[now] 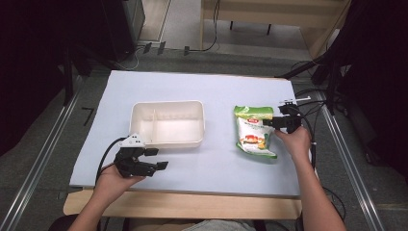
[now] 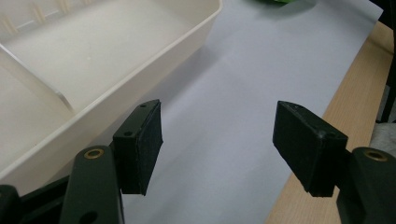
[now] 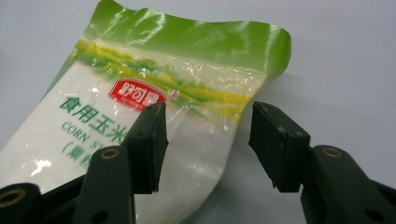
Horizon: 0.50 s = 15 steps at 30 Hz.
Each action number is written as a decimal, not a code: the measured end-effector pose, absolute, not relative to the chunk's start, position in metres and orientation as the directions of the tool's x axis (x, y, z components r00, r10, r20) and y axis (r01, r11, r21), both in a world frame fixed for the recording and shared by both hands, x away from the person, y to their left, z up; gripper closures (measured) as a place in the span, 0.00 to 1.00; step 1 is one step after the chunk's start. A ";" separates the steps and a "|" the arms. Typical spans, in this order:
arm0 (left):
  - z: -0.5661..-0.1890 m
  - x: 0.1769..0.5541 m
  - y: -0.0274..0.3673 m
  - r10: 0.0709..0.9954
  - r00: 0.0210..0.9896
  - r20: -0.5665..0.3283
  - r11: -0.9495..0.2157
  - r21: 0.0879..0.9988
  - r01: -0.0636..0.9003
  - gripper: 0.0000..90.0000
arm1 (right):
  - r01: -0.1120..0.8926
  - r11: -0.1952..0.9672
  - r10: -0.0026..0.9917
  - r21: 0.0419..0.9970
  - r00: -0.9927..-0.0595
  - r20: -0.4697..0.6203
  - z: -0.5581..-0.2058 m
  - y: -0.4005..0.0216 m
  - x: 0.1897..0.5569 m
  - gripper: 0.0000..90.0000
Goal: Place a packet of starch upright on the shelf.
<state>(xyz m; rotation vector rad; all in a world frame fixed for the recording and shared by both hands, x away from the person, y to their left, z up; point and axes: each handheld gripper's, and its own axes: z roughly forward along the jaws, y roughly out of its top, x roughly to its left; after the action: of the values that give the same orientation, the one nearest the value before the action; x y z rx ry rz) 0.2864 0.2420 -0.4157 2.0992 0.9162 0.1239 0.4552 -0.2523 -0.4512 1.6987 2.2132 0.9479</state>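
— Pale blue sheeting covers the table, right?

— Yes, with the white tray on it, just ahead of the left gripper, whose jaws stand wide apart over bare sheet, gripping nothing.

— And the right gripper?

— Its jaws are spread wide, one on each side of the green-topped bag's edge. The pads aren't pressing it. The bag lies flat on the sheet, right at the jaw tips, well apart from the tray.
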 end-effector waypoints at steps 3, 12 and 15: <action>-0.416 0.284 0.244 0.653 0.726 -0.215 -0.396 0.720 0.569 0.37 | 0.811 0.097 0.919 0.576 -0.295 0.261 -0.460 -0.249 0.467 0.48; -0.415 0.280 0.249 0.668 0.713 -0.213 -0.384 0.722 0.575 0.37 | 0.837 0.099 0.891 0.538 -0.316 0.327 -0.465 -0.236 0.473 0.56; -0.415 0.278 0.250 0.671 0.711 -0.210 -0.384 0.722 0.575 0.37 | 0.834 0.124 0.887 0.538 -0.336 0.316 -0.465 -0.231 0.472 0.66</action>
<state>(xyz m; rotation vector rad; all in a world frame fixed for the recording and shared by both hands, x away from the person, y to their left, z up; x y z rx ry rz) 0.2781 0.2504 -0.4148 2.0904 0.9458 0.1472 0.4721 -0.2309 -0.4651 1.7606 2.2931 1.0043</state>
